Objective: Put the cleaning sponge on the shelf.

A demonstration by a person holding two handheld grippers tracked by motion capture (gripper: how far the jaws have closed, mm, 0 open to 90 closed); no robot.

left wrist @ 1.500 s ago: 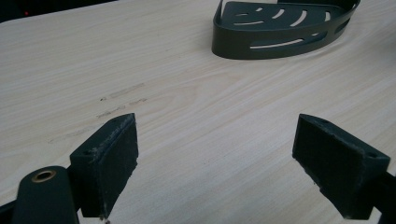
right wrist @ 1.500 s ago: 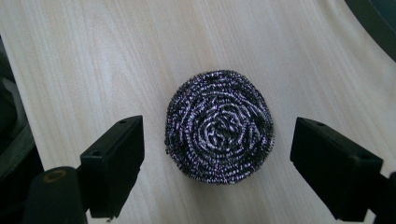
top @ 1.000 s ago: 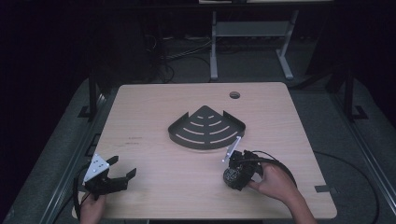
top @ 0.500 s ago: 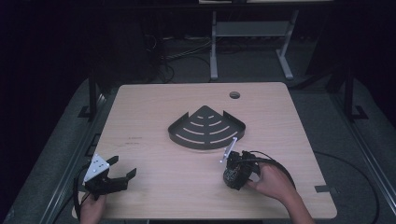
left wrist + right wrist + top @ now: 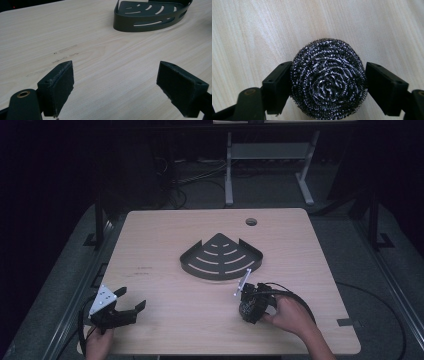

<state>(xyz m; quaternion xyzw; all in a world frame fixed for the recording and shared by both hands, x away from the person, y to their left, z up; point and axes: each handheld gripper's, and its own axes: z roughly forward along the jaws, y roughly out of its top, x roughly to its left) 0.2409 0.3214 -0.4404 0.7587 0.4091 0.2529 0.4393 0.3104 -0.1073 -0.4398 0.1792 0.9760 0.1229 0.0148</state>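
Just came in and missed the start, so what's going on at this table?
A person is working at a wooden table with a gripper in each hand. The right gripper has just been closing its jaws on a steel wool scourer that sits on the table; the pads now press its sides. A dark slotted corner shelf lies in the middle of the table, just beyond the scourer. The left gripper waits open near the table's front left corner, holding nothing.

Bare table (image 5: 165,290) lies between both grippers; the black corner shelf (image 5: 221,257) (mid-table) blocks the far centre.
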